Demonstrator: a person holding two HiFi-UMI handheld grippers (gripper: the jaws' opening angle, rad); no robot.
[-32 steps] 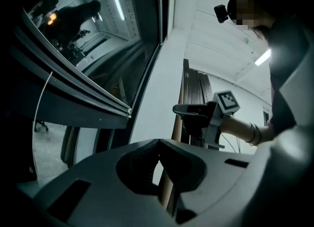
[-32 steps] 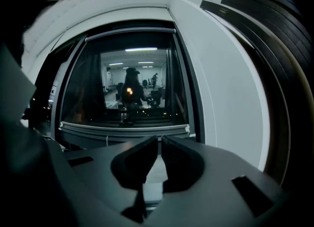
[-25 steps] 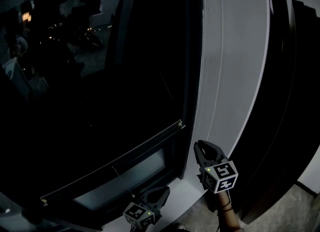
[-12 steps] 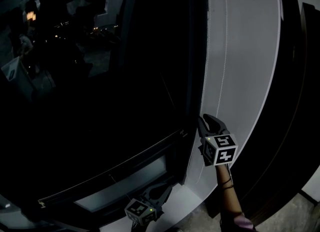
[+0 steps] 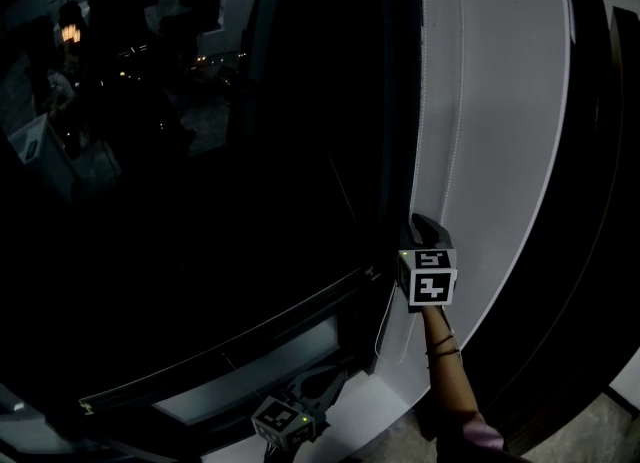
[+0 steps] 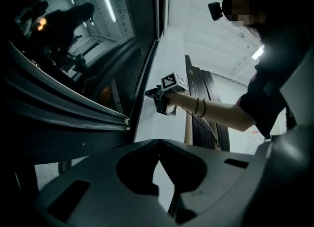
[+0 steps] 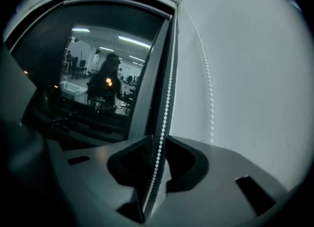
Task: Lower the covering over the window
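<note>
Two tongs are in my hands before the dark window point(image 5: 200, 201); the covering's bottom bar point(image 5: 230, 348) lies low in it, its long axis crossing from 8 o'clock to 2 o'clock in the head view, with a pale strip point(image 5: 255, 366) just under it; the bead chain point(image 7: 164, 93) runs up and down along the window's right edge. My right tongs point(image 7: 158, 139) stand higher on this chain than one second ago; their jaws have just been opening and are now released, the chain passing between them unpinched. My left tongs point(image 6: 157, 142) are low at 6 o'clock, clenched, tips touching.
</note>
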